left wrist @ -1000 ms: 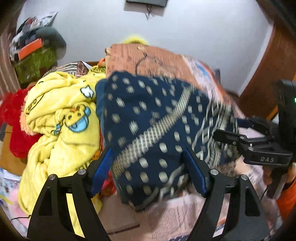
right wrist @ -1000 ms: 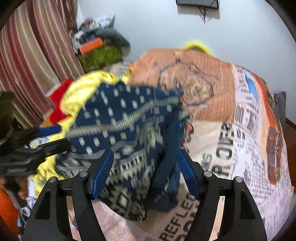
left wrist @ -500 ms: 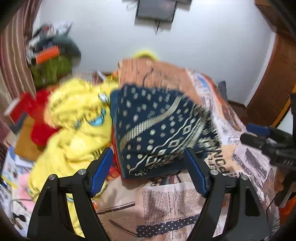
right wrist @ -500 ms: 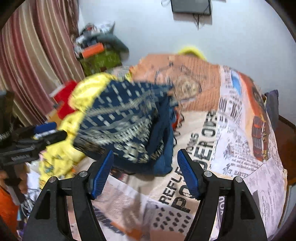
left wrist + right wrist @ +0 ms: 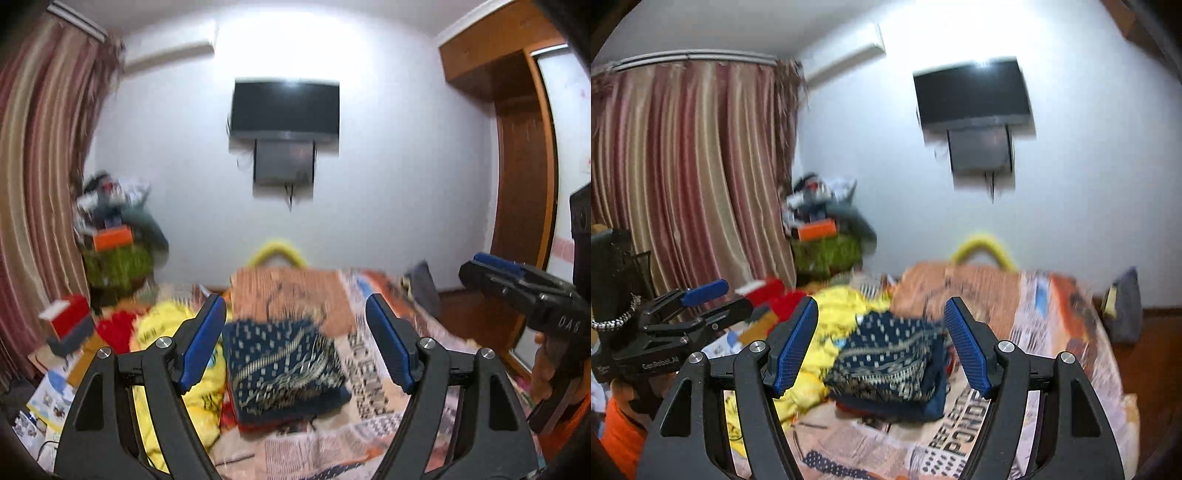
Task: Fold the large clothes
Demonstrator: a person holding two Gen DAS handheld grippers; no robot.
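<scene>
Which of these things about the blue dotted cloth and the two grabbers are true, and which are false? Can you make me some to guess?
1. The blue patterned cloth lies folded on the bed. True.
2. The left hand-held gripper is squeezing the cloth. False: it is open and holds nothing.
3. A yellow blanket lies beside the blue cloth. True.
4. The right hand-held gripper is shut tight. False: its jaws stand wide apart.
5. A TV hangs on the wall. True.
</scene>
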